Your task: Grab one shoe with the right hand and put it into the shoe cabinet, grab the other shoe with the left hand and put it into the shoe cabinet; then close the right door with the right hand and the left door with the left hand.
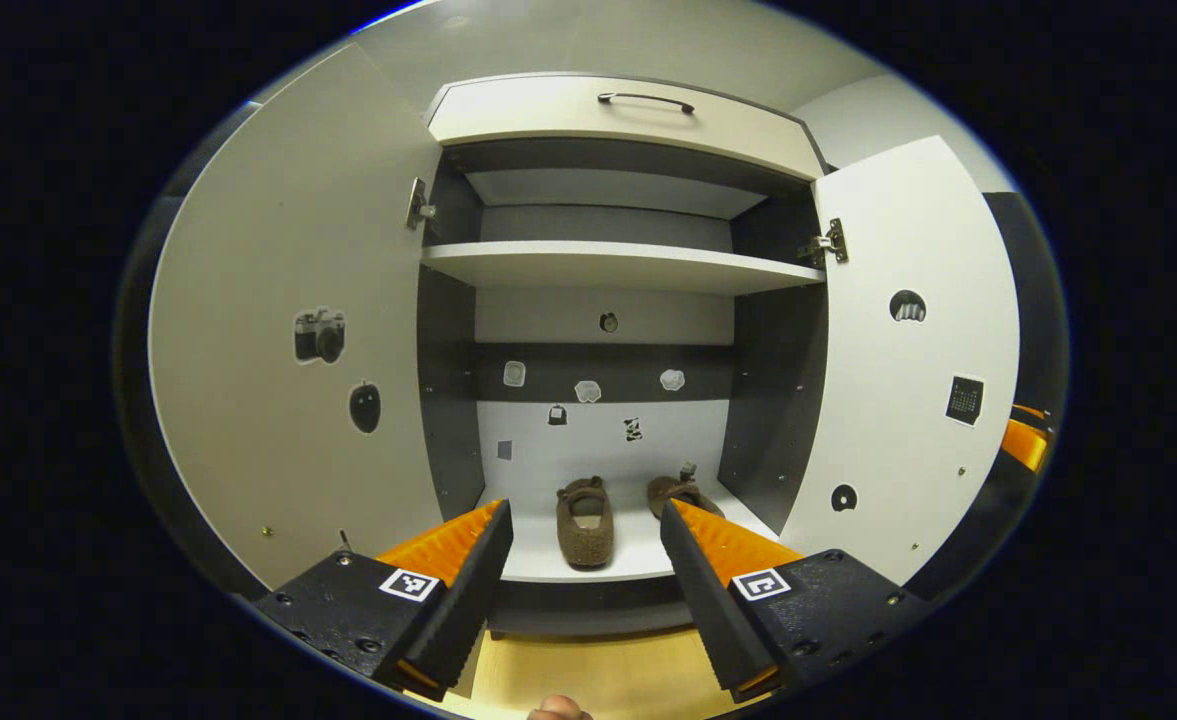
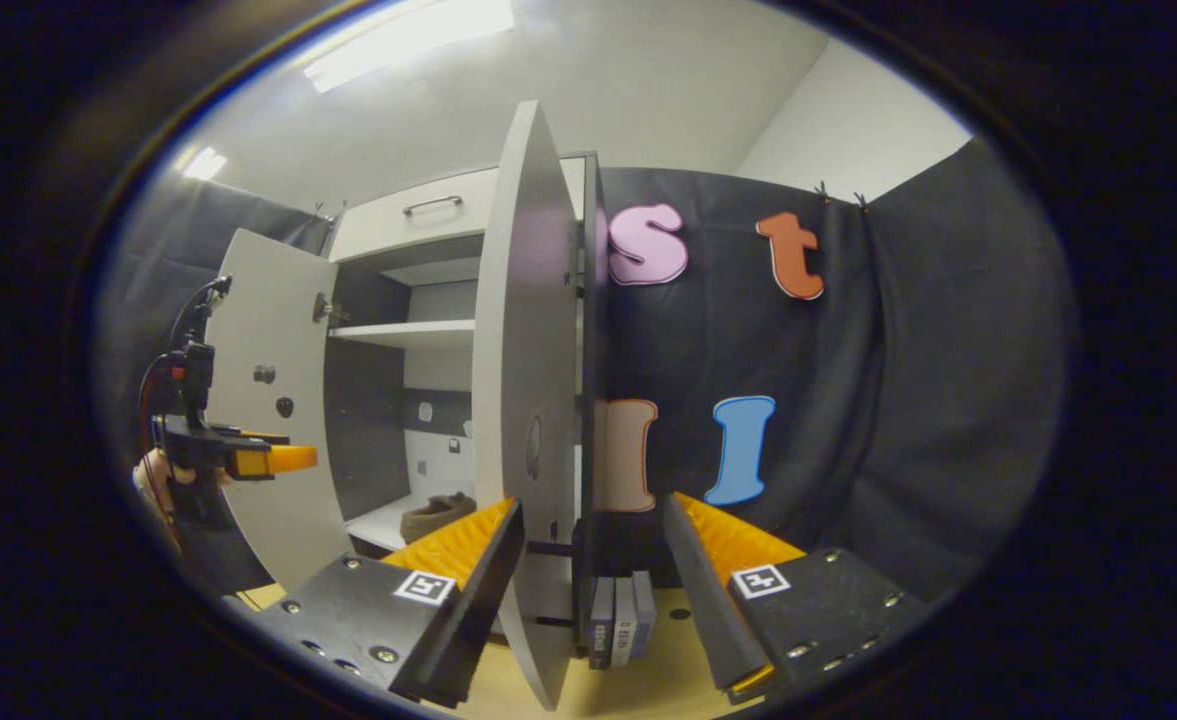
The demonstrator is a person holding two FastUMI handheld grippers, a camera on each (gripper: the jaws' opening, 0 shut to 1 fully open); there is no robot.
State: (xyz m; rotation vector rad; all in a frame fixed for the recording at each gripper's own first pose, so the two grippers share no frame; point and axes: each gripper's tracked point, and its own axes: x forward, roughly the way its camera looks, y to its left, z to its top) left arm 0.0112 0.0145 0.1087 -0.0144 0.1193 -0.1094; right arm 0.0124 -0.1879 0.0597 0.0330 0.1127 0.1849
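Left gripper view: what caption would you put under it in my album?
Open left gripper faces the white shoe cabinet, two fuzzy brown shoes on its bottom shelf, both doors open.

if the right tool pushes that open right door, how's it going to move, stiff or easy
The right door will probably swing easily: it looks like a thin flat panel hung on a hinge. Pushed near its free edge it should turn freely. It may bang shut, since nothing blocks the shelf front.

Pale plain ceiling [image 2: 648, 90] overhead, two bright strip lights [image 2: 408, 40] glowing. White wall [image 2: 848, 130] at upper right. Black cloth [image 2: 898, 400] draped as booth wall, pinned along top edge. Light wooden floor [image 2: 648, 680] below. Few upright books [image 2: 620, 615] standing on floor against cloth.
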